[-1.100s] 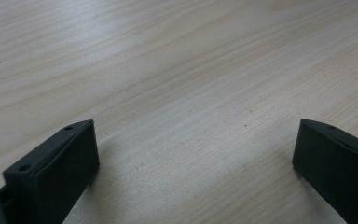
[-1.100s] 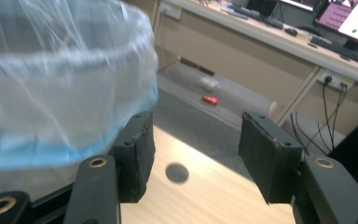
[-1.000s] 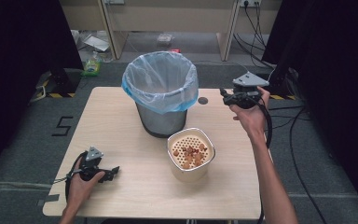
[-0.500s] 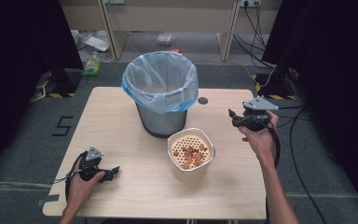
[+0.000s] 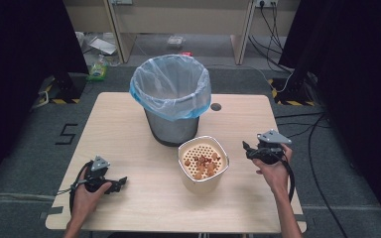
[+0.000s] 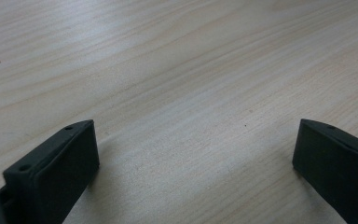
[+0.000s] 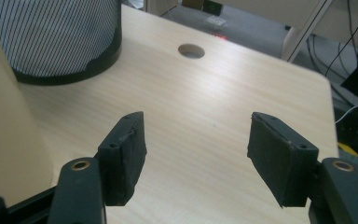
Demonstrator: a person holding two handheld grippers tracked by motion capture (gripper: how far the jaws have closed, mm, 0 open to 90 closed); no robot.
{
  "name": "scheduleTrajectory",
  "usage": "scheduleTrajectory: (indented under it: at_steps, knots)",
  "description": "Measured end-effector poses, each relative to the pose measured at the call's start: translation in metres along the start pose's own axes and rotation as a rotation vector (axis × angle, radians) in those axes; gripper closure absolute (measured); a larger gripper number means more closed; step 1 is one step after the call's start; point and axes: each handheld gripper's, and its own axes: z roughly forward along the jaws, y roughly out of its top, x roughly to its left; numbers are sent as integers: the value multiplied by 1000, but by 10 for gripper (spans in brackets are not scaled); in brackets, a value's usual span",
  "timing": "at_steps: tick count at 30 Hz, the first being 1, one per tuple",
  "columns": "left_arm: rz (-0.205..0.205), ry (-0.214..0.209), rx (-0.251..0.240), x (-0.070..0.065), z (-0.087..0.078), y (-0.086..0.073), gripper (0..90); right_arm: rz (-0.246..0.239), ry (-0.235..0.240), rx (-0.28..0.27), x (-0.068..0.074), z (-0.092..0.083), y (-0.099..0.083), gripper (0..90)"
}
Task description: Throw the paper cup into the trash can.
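You are holding a gripper in each hand over a pale wooden table (image 5: 129, 119). Your right gripper (image 5: 247, 150) is hovering just right of a cream container (image 5: 203, 184) with a perforated insert carrying small brown scraps (image 5: 203, 162); its jaws have just been opening and are standing wide with nothing between them. Your left gripper (image 5: 121, 181) is resting near the table's front left, jaws spread wide and empty. A waste bin (image 5: 171, 126) lined with a blue bag is standing just behind the container. You seem to be approaching the container; next, you likely need to close on its rim squarely before lifting.
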Motion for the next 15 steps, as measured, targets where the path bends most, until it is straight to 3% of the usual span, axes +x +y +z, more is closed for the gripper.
scheduleTrajectory:
  at_steps: [15]
  knots:
    - [0,0,0,0,0,0,0,28,24,126,8,13,-41,355]
